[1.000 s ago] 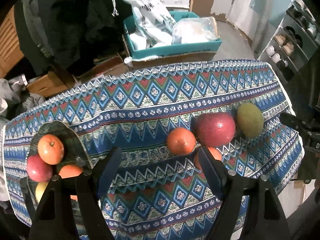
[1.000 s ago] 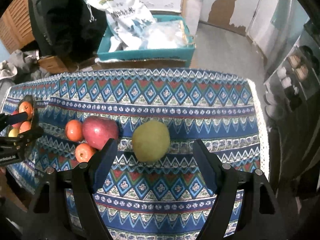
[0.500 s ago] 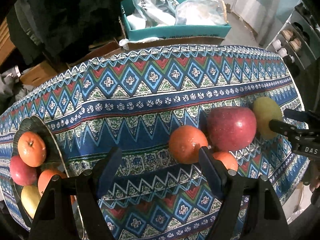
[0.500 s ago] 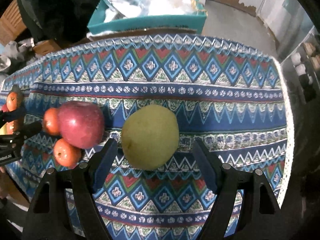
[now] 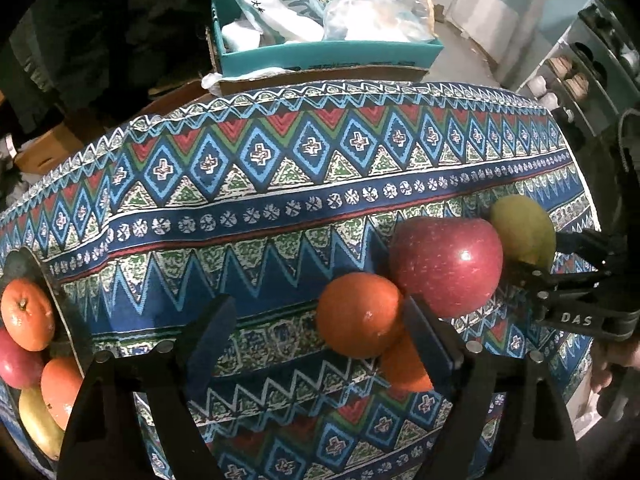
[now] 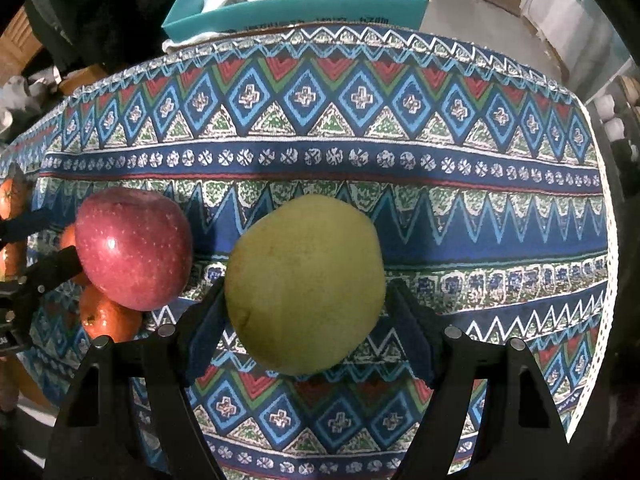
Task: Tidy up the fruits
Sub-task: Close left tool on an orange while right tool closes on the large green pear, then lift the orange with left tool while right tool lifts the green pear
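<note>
On the patterned tablecloth (image 5: 280, 168) lie a red apple (image 5: 446, 266), an orange (image 5: 360, 314) and a second orange (image 5: 404, 364) partly hidden behind my left gripper's right finger. My left gripper (image 5: 316, 320) hangs low over the cloth, its jaws opening; the nearer orange sits just inside its right finger, untouched. A yellow-green pear (image 6: 304, 284) fills the gap of my right gripper (image 6: 306, 292), which stands open around it; the pear rests on the cloth. The apple (image 6: 134, 248) lies left of the pear.
A dark plate (image 5: 24, 264) at the table's left edge holds several fruits, among them an orange (image 5: 26, 314). Behind the table stands a teal box (image 5: 320, 52) with plastic bags. A shelf (image 5: 580, 76) is at the right. The table's far edge is close.
Both grippers have come down towards the table. The pear now sits between the right fingers. The left jaws have widened and the orange lies at their right finger.
</note>
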`<state>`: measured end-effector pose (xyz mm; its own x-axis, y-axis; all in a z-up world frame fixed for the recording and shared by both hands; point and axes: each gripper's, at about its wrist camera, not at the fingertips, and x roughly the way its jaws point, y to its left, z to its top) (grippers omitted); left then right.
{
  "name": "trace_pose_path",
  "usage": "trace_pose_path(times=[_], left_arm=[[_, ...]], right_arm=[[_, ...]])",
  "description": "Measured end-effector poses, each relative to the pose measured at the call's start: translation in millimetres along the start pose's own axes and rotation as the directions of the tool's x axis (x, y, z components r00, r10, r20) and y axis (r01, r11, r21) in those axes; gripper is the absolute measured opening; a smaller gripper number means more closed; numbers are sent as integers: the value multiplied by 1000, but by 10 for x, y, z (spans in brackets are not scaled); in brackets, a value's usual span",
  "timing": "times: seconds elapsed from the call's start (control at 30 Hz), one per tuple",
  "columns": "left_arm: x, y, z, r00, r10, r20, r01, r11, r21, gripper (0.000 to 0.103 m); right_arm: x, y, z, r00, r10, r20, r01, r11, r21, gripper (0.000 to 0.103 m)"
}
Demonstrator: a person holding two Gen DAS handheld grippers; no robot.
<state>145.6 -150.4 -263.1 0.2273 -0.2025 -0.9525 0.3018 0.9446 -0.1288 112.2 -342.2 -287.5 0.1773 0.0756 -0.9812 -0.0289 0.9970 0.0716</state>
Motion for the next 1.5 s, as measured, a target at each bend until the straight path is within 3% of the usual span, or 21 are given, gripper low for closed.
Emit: trace_pose_path(times=[0.37,0.63,0.87,1.03,1.5], left_arm=[[78,-29,-38,999,-35,-29,35,999,-3,87],[183,24,-23,997,-61,-40,59,997,-49,85],[168,-50,-42,991,-129,-34,127,991,-34,50],[87,-133,-62,998,-62,-1,62,998,16,49],[-361,-60,-104,995,-59,85,60,998,-5,49]], right_arm=[[111,4,-13,999,9,35,-9,1000,7,72],[-157,13,-42,996,-24,87,25,1000,-2,72],[-386,-20,-30,991,-8,130,5,1000,24,72],[-506,-30,-36,988,-9,153,5,1000,24,72],[-887,118,-19,972,0,237,0,1000,1,72]])
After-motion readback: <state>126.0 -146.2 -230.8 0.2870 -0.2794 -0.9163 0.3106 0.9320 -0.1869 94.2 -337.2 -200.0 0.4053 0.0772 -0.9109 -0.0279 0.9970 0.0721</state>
